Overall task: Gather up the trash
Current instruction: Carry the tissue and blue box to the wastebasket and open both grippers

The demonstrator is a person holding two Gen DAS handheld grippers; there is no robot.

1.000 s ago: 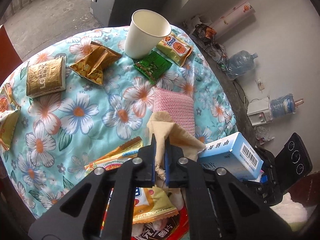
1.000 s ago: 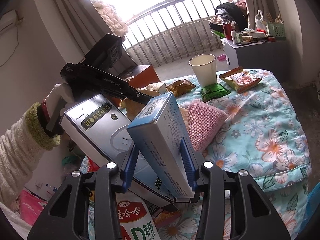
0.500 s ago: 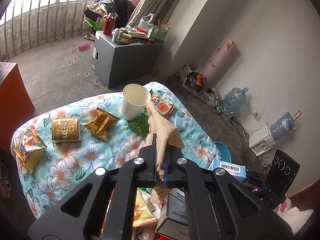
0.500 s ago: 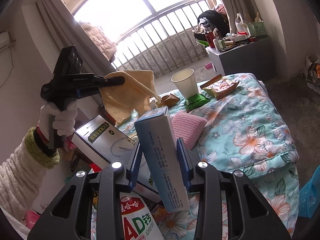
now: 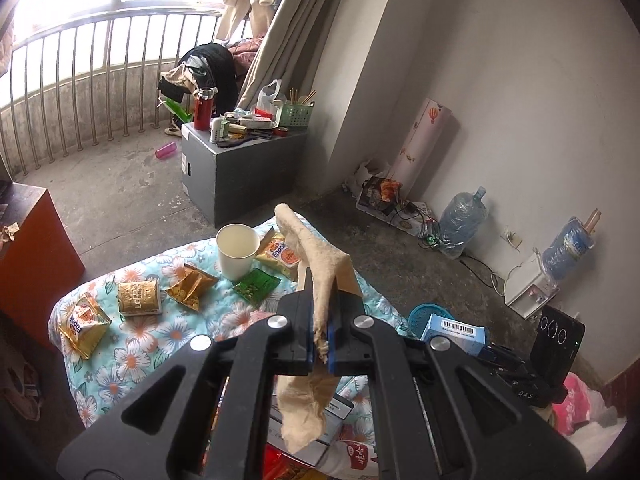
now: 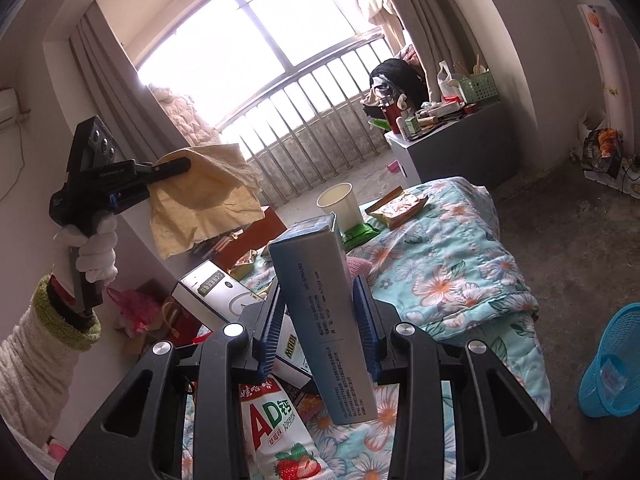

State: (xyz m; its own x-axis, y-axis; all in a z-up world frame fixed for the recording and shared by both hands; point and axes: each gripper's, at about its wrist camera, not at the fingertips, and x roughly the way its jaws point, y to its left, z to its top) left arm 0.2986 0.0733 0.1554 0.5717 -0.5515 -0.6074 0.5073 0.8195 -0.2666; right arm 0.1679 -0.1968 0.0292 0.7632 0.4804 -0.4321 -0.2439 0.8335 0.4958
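Height is new: your left claw (image 5: 320, 334), clamped on the crumpled beige paper (image 5: 316, 280), rose above the floral quilt (image 5: 132, 344). Your right claw (image 6: 320, 332) grips the blue-white carton (image 6: 328, 320); only its view shows your gloved hand (image 6: 96, 252).

We see a crumpled tan paper (image 5: 316, 276) hanging in the air above the flowered bed (image 6: 452, 256), pinched between closed pads. A tall blue-and-white box (image 6: 326, 312) stands tilted above the near end of the bed, clamped by its two sides. On the bed, at its far end, stands an upright white paper cup (image 5: 237, 249), with a green packet (image 5: 256, 285) and gold snack bags (image 5: 140, 297) lying flat beside it.
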